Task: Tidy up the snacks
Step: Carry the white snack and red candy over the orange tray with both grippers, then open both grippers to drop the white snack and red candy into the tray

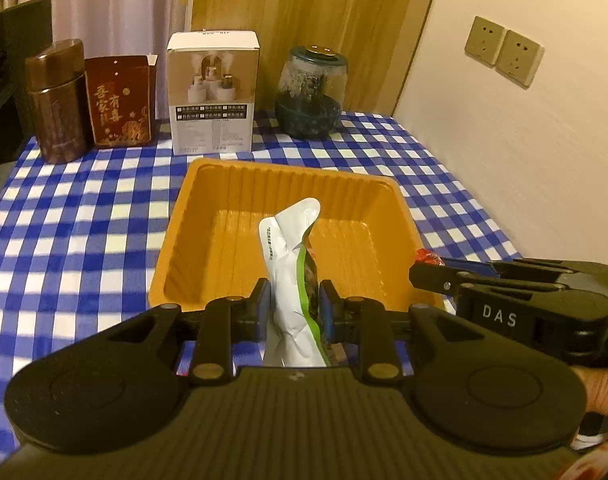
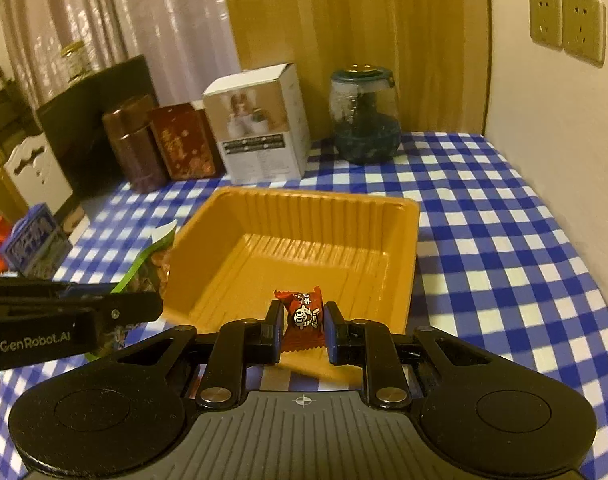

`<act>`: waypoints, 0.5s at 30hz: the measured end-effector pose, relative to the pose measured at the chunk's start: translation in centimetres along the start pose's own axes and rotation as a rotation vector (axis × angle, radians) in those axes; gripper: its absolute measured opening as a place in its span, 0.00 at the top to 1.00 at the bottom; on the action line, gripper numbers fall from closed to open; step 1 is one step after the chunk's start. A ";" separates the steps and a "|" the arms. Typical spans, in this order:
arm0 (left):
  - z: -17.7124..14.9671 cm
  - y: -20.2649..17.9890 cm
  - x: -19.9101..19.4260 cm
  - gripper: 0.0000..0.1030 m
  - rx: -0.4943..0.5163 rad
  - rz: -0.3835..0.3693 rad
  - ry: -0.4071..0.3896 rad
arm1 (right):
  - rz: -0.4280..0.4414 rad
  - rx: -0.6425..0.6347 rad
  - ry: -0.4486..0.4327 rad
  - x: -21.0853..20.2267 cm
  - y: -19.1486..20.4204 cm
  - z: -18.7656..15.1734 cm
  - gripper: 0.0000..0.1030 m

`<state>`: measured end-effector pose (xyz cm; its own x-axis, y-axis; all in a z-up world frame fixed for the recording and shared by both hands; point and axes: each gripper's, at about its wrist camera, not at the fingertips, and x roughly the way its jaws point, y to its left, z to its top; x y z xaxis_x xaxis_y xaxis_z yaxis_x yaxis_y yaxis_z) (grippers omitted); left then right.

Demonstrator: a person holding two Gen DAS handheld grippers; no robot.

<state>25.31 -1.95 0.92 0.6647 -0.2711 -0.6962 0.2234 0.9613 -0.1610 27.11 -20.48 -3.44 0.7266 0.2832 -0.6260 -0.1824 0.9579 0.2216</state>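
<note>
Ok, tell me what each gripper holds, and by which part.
Left gripper: white and green snack pouch, pinched across its lower middle. Right gripper: red wrapped candy, pinched at its two sides.

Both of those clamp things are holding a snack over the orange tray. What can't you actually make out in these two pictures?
- White snack bag, left wrist view: its bottom is hidden behind the left gripper.
- Red candy, right wrist view: its sides are covered by the right gripper jaws.
- Orange tray: its near rim is hidden by the grippers in both views.
- White box: its print is too small to read.
</note>
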 end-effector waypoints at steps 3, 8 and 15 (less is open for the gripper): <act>1.0 0.2 1.3 0.77 -0.001 -0.001 0.008 | -0.001 0.021 0.015 1.4 -0.8 0.8 0.79; 2.0 0.4 3.2 0.77 0.001 0.000 0.024 | -0.006 0.038 0.037 3.1 -1.7 1.3 0.79; 2.5 0.3 5.1 0.77 0.006 -0.003 0.043 | -0.007 0.064 0.059 4.4 -2.6 1.2 0.79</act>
<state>30.54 -3.14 -0.97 0.6329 -0.2717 -0.7250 0.2298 0.9601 -0.1592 31.61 -21.82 -5.87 0.6868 0.2808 -0.6704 -0.1335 0.9554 0.2634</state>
